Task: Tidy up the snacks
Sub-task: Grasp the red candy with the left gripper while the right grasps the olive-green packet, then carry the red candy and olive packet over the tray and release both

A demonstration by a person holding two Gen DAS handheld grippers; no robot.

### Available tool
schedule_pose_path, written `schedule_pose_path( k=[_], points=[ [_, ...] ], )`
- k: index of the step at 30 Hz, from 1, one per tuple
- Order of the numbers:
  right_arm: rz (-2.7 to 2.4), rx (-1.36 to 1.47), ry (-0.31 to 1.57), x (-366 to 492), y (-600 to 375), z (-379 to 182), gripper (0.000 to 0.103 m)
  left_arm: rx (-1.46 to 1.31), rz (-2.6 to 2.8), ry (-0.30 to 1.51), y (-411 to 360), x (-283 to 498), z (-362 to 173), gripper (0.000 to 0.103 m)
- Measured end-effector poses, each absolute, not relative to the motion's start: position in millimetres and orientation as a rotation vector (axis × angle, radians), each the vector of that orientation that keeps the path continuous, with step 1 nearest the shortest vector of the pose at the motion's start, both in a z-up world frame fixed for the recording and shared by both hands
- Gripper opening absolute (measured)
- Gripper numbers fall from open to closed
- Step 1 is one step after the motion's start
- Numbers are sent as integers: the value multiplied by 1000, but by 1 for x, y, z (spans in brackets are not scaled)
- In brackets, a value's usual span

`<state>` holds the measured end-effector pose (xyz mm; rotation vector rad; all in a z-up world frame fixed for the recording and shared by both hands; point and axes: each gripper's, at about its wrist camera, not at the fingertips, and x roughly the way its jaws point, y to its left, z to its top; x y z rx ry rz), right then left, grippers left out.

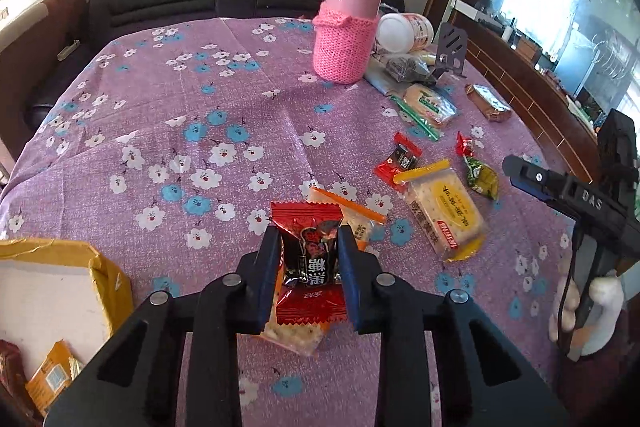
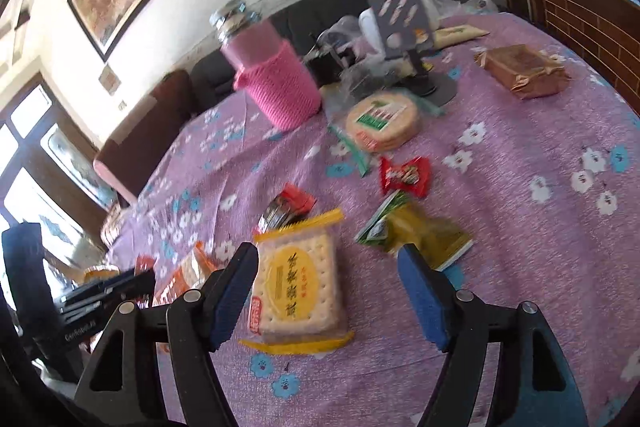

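Left gripper [image 1: 307,259]: nearest the left wrist camera, clenched on a red-and-black candy [image 1: 310,255]; both blue pads press the wrapper's sides, and the candy is raised over the near part of the table.
Under the candy: an orange-edged cracker pack [image 1: 352,223] lies on the cloth, partly hidden by the candy and the fingers.
Right gripper [image 2: 328,291]: released, jaws wide apart, nothing between the pads; it hangs above the yellow-edged cracker pack [image 2: 298,287], not touching it as far as the view shows.
Table [image 1: 168,115]: covered in a purple cloth with white and blue flowers.
Cardboard box [image 1: 108,279]: at the table's near left corner in the left wrist view, with a brown and an orange packet inside.
Loose snacks: a green packet [image 2: 416,233] just right of the yellow-edged pack; a small red candy [image 2: 404,175] beyond it; a red-and-black wrapper [image 2: 286,209] touching the yellow pack's far edge; a round biscuit pack [image 2: 382,121] further back.
Far edge: a pink flask in a knitted sleeve [image 1: 346,39], upright, with a white jar [image 1: 406,31] lying beside it.
Right edge: a brown wrapped block [image 2: 522,69], well apart from the other snacks.
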<state>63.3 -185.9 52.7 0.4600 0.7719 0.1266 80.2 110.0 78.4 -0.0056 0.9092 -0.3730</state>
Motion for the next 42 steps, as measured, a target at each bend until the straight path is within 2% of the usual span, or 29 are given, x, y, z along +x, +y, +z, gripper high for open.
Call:
schedule_pose_path(
  k=[5, 9, 12, 13, 15, 17, 18, 19, 26, 33, 42],
  points=[
    [16, 535, 740, 65, -230, 55, 75, -65, -384, 865, 132, 53, 103, 26],
    [8, 408, 840, 87, -208, 43, 66, -96, -381, 842, 145, 36, 113, 26],
    [-10, 254, 893, 100, -186, 30, 66, -122, -364, 836, 159, 25, 115, 26],
    [-16, 216, 896, 103, -182, 29, 69, -134, -355, 839, 165, 21, 116, 26],
    [-11, 191, 886, 103, -180, 28, 66, -159, -337, 835, 178, 11, 118, 26],
    [3, 206, 872, 99, -182, 31, 49, -185, -319, 830, 192, 3, 120, 26],
    [-18, 195, 874, 97, -182, 33, 20, -202, -310, 826, 200, -1, 121, 26],
    [-8, 203, 884, 96, -182, 33, 16, -222, -299, 821, 207, -6, 121, 26],
    [-29, 234, 873, 68, -183, 40, 12, -286, -228, 800, 249, -40, 121, 26],
    [6, 303, 808, 27, -180, 77, 11, -334, -142, 778, 296, -72, 120, 26],
    [354, 272, 791, -5, -50, 127, 11, -341, -53, 812, 331, -73, 102, 26]
  ],
)
